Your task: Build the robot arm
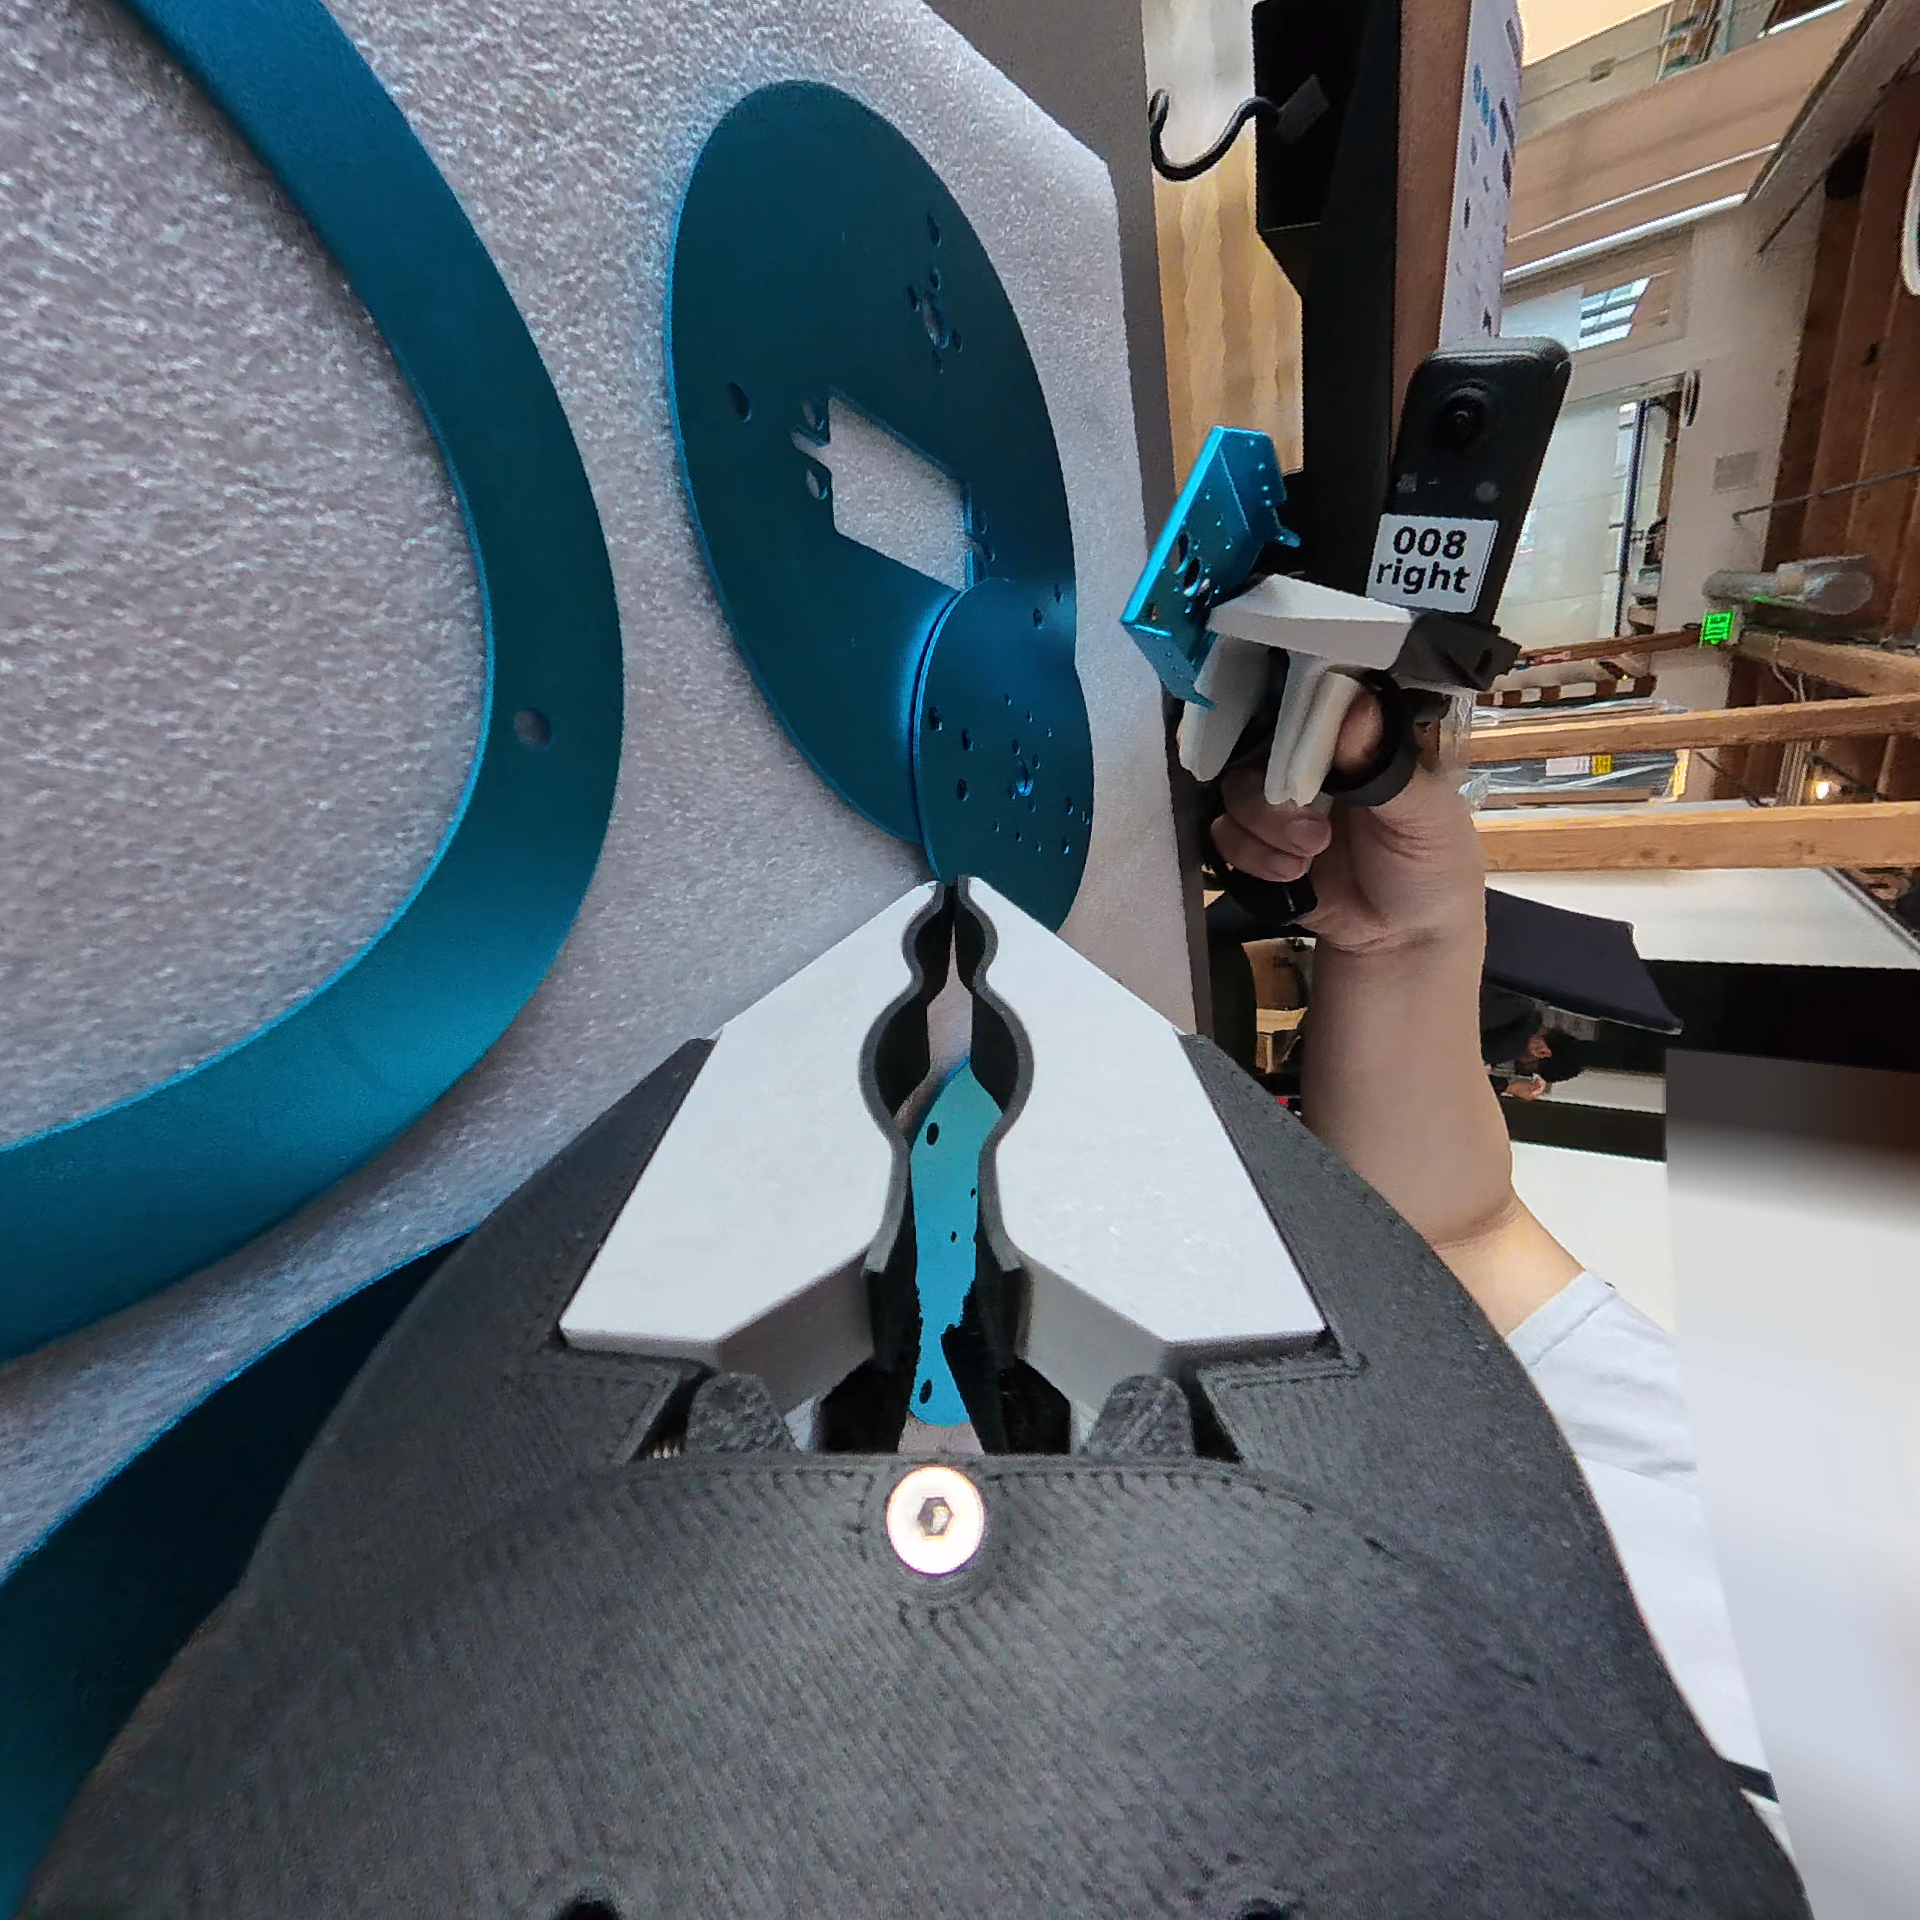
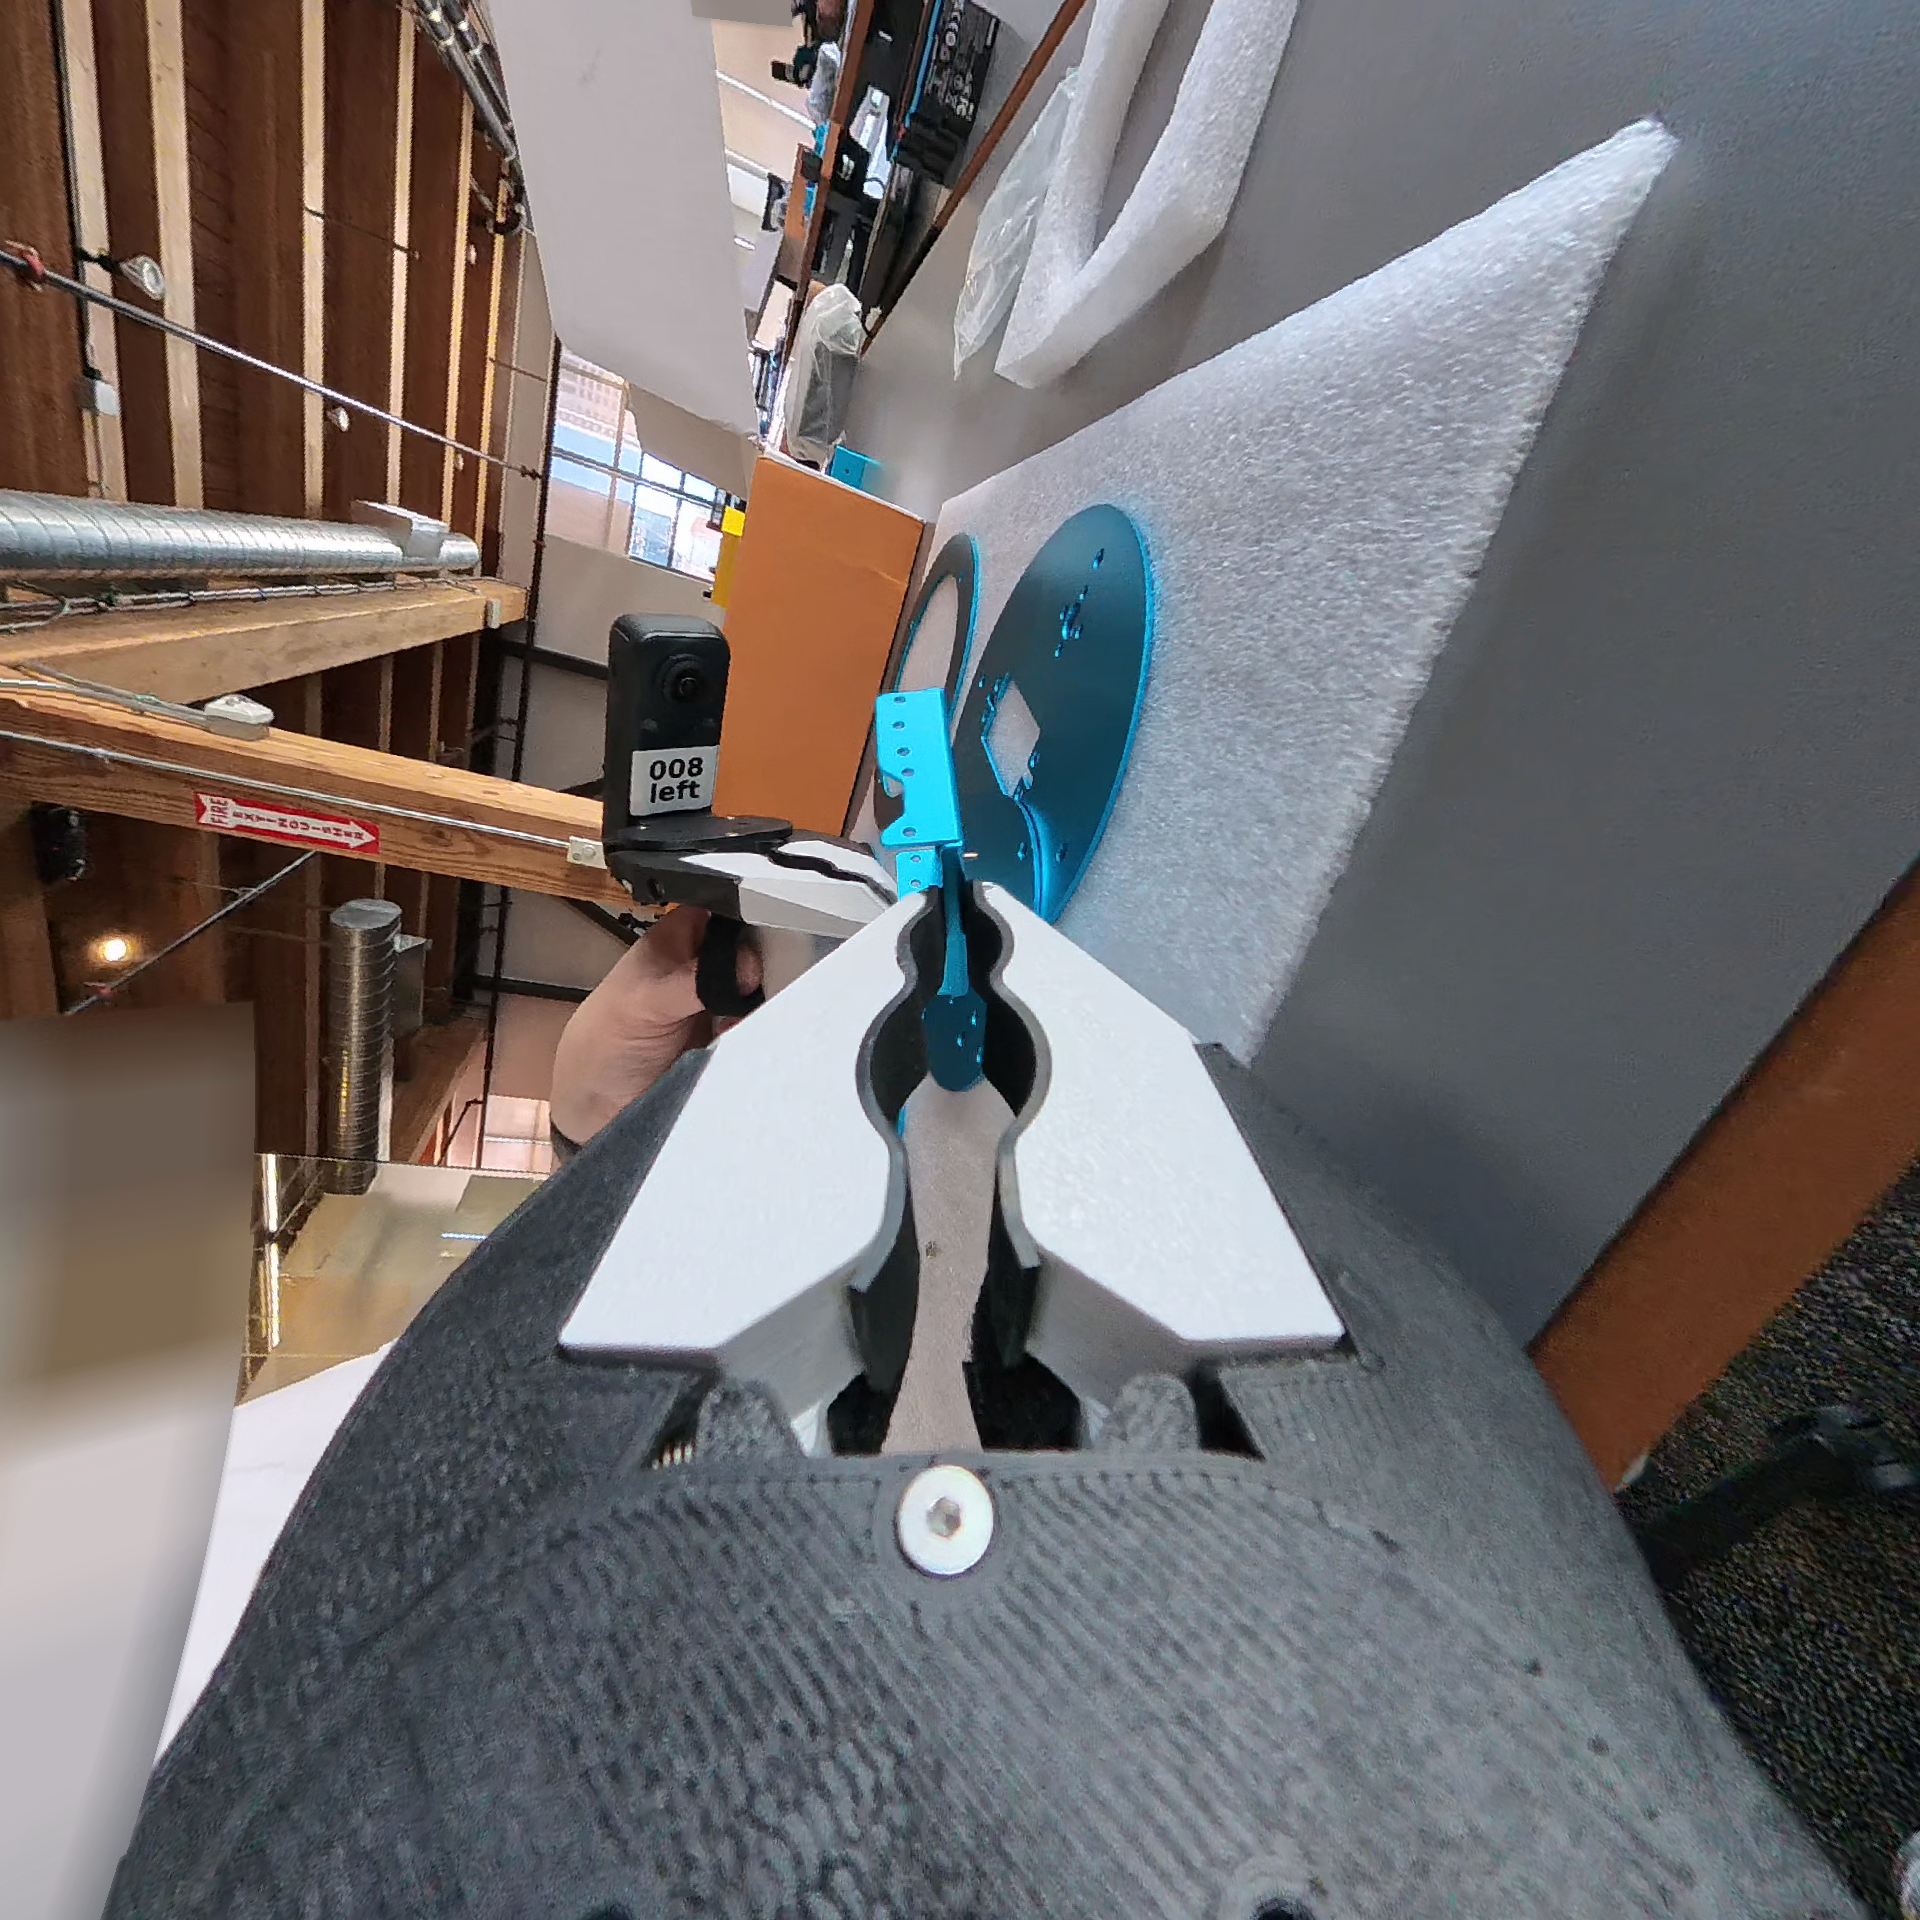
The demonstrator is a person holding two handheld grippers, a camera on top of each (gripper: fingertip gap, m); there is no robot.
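In the left wrist view my left gripper [image 1: 956, 885] is shut, its fingertips pinching the rim of a small blue disc [image 1: 1003, 727] with many small holes. The disc tilts up off a large blue disc [image 1: 831, 364] with a rectangular cutout. A light blue perforated piece [image 1: 948, 1226] shows through the gap lower between the fingers. A wide blue ring [image 1: 499, 520] lies to the left on the white foam sheet [image 1: 208, 520]. My right gripper [image 2: 951, 899] is shut on a bright blue perforated bracket [image 2: 914, 769] and holds it in the air beside the foam. The bracket also shows in the left wrist view [image 1: 1205, 561].
The foam sheet [image 2: 1351, 520] lies on a grey table [image 2: 1714, 520]. An orange box [image 2: 821, 644] stands beyond the ring [image 2: 940, 613]. Loose foam pieces [image 2: 1132, 177] lie farther off. A black stand [image 1: 1340, 260] rises behind the right gripper, which a hand [image 1: 1382, 862] holds.
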